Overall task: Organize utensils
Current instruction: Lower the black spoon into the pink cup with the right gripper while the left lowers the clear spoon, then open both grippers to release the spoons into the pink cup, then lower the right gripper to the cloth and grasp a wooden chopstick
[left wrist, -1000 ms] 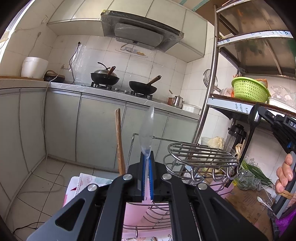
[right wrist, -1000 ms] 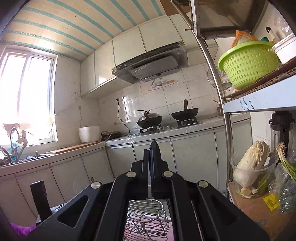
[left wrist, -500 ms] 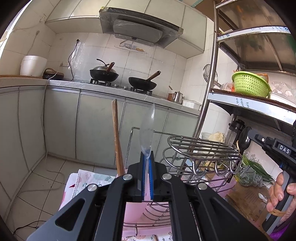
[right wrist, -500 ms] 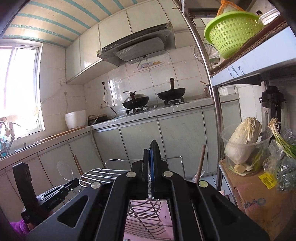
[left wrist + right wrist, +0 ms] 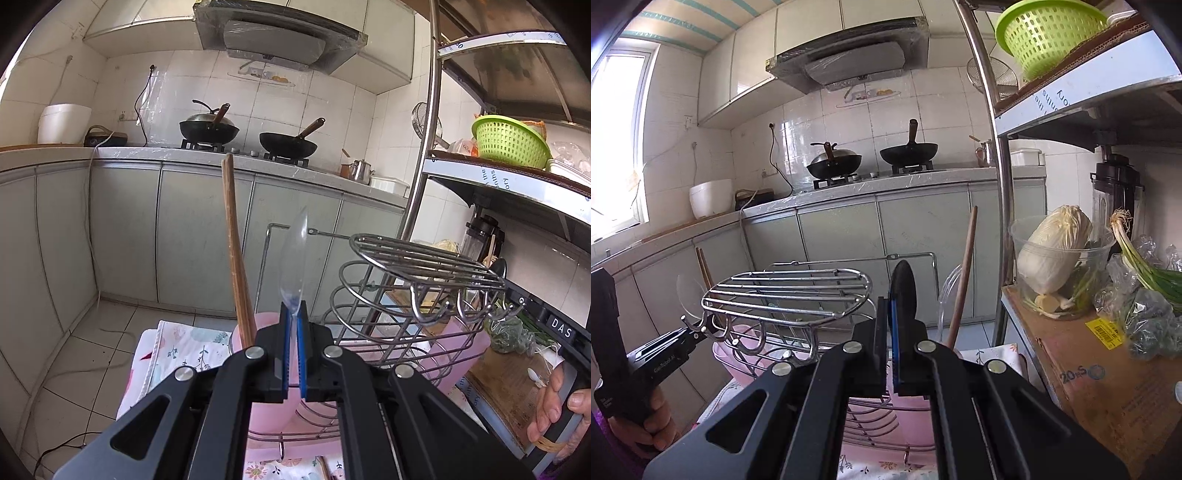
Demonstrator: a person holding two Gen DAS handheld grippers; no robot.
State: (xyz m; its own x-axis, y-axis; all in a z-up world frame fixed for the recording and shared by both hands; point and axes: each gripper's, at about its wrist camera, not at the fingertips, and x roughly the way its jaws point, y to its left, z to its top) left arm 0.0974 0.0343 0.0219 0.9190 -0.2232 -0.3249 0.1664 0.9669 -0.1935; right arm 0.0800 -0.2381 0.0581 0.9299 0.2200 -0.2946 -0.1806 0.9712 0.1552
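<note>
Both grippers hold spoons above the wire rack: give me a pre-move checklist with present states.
1. Left gripper shut on the clear plastic spoon, bowl up: ok.
2. Right gripper shut on the black spoon, bowl up: ok.
3. Pink cup holding the wooden chopsticks stands below the left gripper, opening visible: ok.
4. The two grippers are apart, on either side of the wire rack: ok.
5. Free room in the pink cup for a spoon: cannot tell, the gripper hides its inside.
6. Spoon handles straight between the pads: cannot tell, hidden by the fingers.
</note>
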